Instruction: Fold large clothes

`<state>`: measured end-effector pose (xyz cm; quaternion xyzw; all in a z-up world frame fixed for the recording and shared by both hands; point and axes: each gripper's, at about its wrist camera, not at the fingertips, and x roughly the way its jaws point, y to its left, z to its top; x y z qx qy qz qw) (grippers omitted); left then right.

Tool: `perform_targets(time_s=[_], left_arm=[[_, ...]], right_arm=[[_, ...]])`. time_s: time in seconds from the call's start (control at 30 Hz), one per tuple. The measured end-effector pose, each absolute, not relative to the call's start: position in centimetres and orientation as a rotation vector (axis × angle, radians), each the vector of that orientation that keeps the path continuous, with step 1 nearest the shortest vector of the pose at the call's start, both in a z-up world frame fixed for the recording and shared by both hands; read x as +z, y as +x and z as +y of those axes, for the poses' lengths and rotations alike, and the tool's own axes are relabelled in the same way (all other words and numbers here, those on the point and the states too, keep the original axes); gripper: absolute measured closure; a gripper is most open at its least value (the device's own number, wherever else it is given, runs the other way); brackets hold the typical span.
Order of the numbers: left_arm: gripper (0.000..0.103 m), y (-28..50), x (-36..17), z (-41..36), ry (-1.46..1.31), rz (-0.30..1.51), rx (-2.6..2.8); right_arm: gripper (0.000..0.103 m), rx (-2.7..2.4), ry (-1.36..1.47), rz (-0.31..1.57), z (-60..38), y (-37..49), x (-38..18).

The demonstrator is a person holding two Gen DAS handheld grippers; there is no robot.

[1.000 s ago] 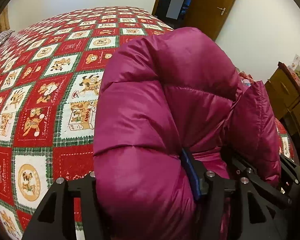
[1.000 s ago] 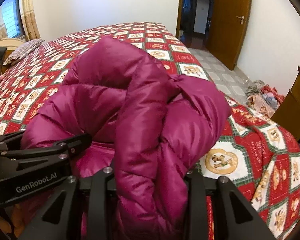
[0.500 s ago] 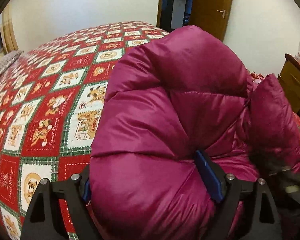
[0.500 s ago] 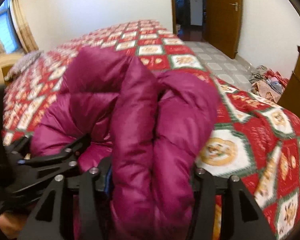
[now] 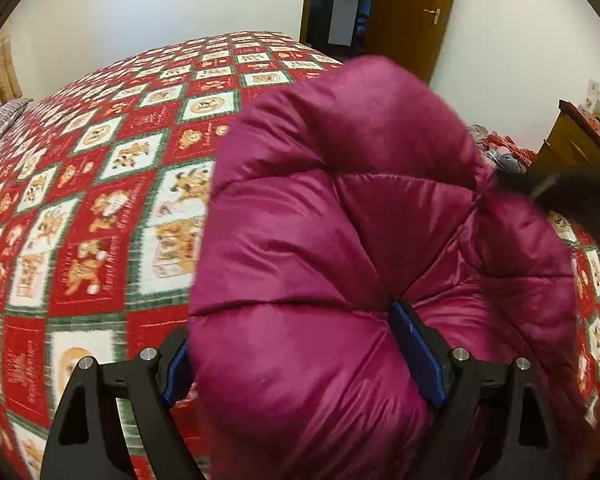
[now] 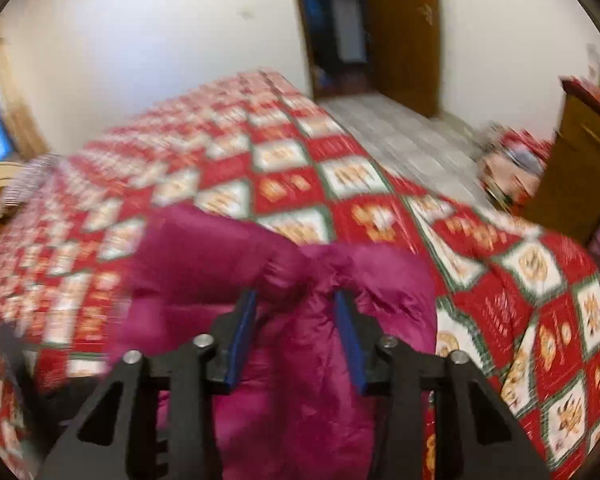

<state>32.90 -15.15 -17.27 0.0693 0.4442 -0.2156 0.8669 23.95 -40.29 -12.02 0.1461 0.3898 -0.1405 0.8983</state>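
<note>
A puffy magenta down jacket (image 5: pixel 340 248) lies bunched on the bed. In the left wrist view my left gripper (image 5: pixel 290 324) stands wide, and a fat roll of the jacket bulges up between its blue pads (image 5: pixel 416 352) and touches them. The right wrist view is motion-blurred. My right gripper (image 6: pixel 295 294) hovers just above the jacket (image 6: pixel 300 380) there. Its jaws are closing, and the inner faces of both blue pads (image 6: pixel 242 336) show bare, with the fabric lying below and just past the tips. Most of the jacket's shape is hidden in its own folds.
The bed wears a red, green and white patchwork quilt (image 5: pixel 100 208) with cartoon squares. A wooden door (image 5: pixel 416 12) and a dark doorway stand behind it. A wooden cabinet (image 6: pixel 580 168) and a heap of cloth (image 6: pixel 512 168) on the tiled floor are at the right.
The left jaws have spread wider around the jacket roll. The right gripper has let the thick fold slip out, lifted back and rolled, so the jacket now sits lower in its view.
</note>
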Motion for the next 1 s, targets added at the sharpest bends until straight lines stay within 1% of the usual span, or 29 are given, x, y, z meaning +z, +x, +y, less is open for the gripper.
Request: perform_targets(time_s=[0.07,0.17,0.3,0.47,0.7,1.0], left_arm=[[0.015,32.7,-16.0,-14.0,0.139,0.885,-0.431],[0.015,33.0,-14.0,-13.0,0.125,0.800,-0.394],[0.015,35.4,-12.9,-14.5,0.142,0.782,-0.372],[0.015,38.9,-15.9,-16.9,0.211,0.831,-0.302],[0.015,39.2,-17.9,-17.0,0.213,0.837,-0.298],[0.014,39.8,-19.3,-18.1,0.238,0.839,-0.278]], right_arm=[[0.062,-0.327,0.289,0.837,-40.8,24.2,-14.2],[0.062,-0.333,0.296,0.845,-41.5,23.6,-16.0],[0.062,-0.340,0.276,0.849,-41.4,23.4,-16.4],[0.062,-0.375,0.222,0.847,-40.6,23.6,-16.4],[0.062,-0.389,0.255,0.842,-40.9,23.9,-16.8],[0.060,-0.426,0.274,0.855,-40.8,24.5,-17.5]])
